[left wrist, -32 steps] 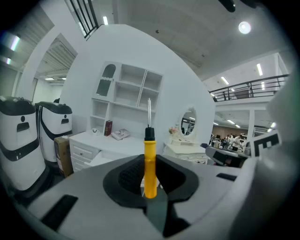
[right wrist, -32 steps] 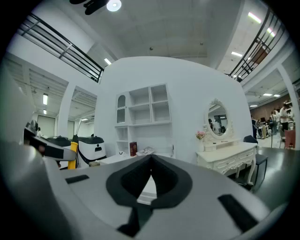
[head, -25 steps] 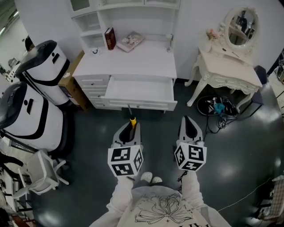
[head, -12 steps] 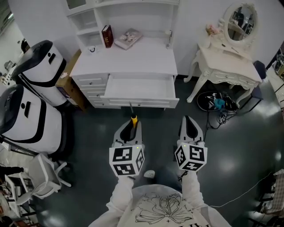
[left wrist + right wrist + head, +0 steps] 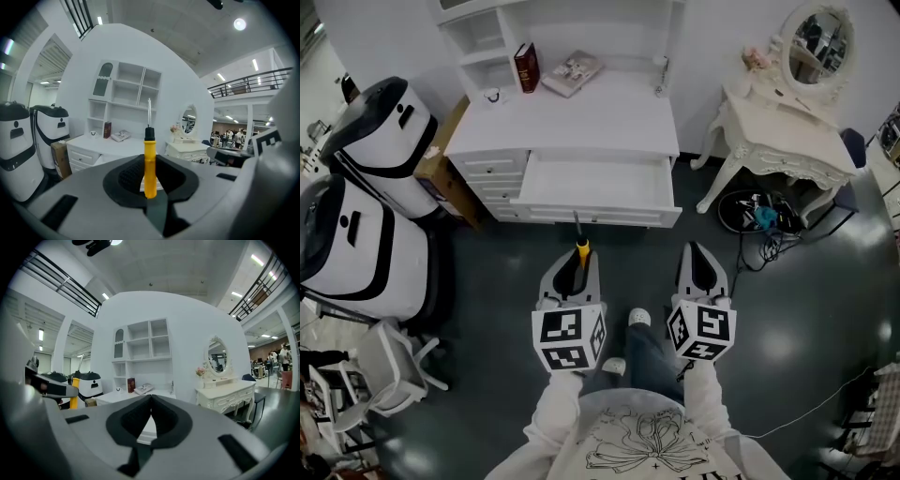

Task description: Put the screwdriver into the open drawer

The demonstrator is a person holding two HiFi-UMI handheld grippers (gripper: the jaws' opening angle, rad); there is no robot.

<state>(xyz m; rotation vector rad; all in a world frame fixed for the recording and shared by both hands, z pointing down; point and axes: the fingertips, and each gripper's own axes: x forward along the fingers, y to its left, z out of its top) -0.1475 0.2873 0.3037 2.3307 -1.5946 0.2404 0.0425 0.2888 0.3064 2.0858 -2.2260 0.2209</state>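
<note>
Left gripper is pinching the yellow-handled screwdriver with black collar and steel shaft. The handle is clamped between the pads and the shaft sticks out past the jaw tips. Right gripper has its jaws pressed together with nothing between them; it sits just beside the left one, pointing the same way. The open white wooden drawer lies straight ahead of both jaw pairs, beyond the shaft tip, and I see a gap, no contact. White desk top sits further ahead, behind the drawer.
</note>
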